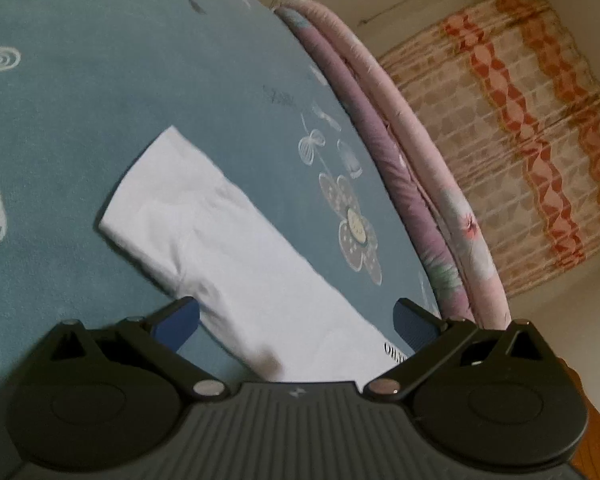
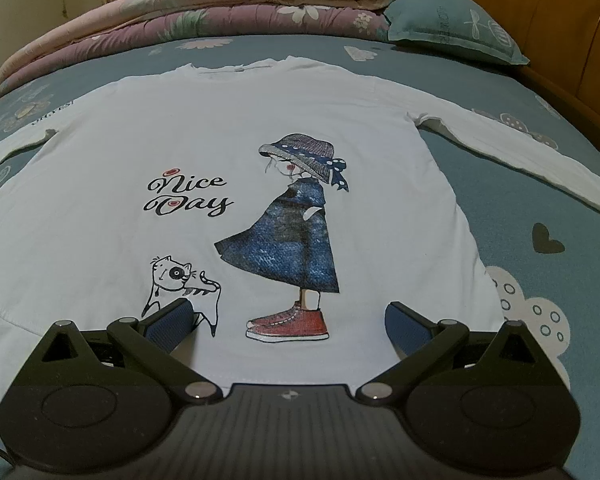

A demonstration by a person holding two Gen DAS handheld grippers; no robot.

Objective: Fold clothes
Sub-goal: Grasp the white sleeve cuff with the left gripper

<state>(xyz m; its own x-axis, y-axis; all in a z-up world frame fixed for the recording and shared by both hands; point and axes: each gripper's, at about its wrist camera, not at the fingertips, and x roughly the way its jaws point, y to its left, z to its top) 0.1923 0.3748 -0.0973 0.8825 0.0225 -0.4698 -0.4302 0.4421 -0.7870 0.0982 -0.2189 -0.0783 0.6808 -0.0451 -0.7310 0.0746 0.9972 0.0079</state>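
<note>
A white long-sleeved shirt (image 2: 188,128) lies flat and face up on the blue bedsheet, with a printed girl, a cat and the words "Nice Day". Both sleeves stretch out to the sides. My right gripper (image 2: 288,320) hovers open above the shirt's hem, near the red shoes of the print. In the left wrist view one white sleeve (image 1: 220,232) runs diagonally across the sheet. My left gripper (image 1: 296,320) is open just over that sleeve, near the shoulder end, with nothing between its fingers.
Folded pink and purple quilts (image 2: 204,12) lie along the bed's far side, seen too as quilts (image 1: 404,152). A blue pillow (image 2: 452,24) sits at the back right by a wooden headboard (image 2: 540,8). A patterned curtain (image 1: 512,128) hangs beyond the bed edge.
</note>
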